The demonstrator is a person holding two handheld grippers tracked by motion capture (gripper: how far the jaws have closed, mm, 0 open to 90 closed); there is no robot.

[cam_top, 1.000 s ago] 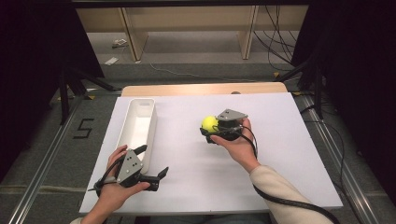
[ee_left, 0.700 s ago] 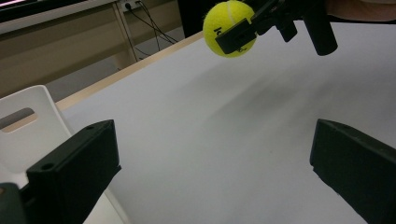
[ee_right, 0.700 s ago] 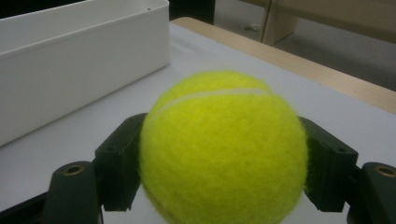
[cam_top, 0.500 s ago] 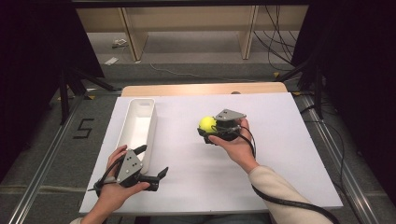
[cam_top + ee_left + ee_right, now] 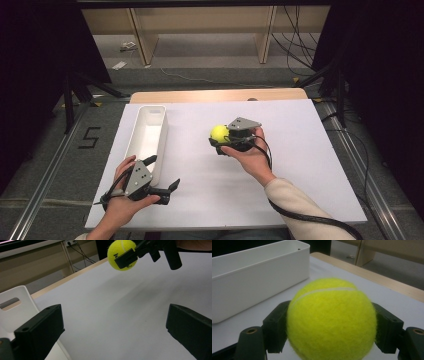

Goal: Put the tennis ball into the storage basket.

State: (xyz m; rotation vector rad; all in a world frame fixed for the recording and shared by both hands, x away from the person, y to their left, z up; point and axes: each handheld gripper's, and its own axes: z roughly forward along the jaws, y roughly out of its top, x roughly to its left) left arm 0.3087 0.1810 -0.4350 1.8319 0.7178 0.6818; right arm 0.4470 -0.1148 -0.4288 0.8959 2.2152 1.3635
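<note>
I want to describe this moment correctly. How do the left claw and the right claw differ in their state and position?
The right claw is shut on the yellow tennis ball; the left claw stands open with nothing between its jaws. The right claw holds its ball above the middle of the white table; the left claw sits at the near edge beside the white bin. Both are black two-jaw claws, each held in a hand.

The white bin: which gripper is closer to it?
Left. The left gripper sits right beside the white bin; the right gripper, holding the tennis ball, is farther across the table.
</note>
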